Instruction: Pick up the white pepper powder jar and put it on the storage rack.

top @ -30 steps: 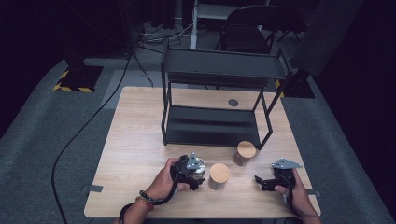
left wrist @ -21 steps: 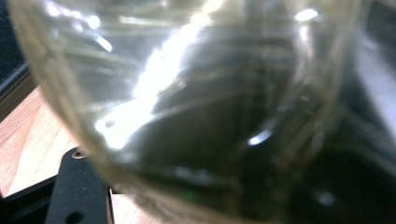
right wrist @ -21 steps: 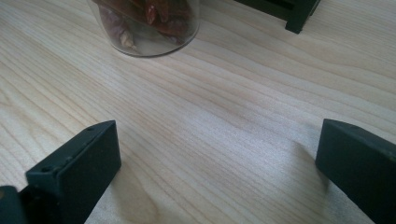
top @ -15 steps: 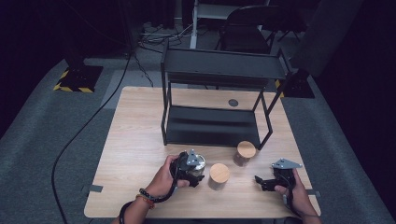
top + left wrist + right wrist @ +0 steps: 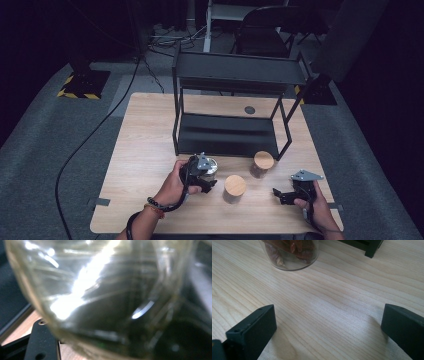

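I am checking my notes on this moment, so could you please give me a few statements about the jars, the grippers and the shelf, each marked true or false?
1. The left gripper is shut on a glass jar. True.
2. The right gripper holds a jar. False: its jaws stand open over bare table.
3. Two jars with wooden lids stand on the table. True.
4. Both lidded jars stand on the black shelf. False: they stand on the table in front of it.

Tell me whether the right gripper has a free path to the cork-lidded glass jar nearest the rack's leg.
Probably yes: the right gripper stands open, bare table between it and that jar.
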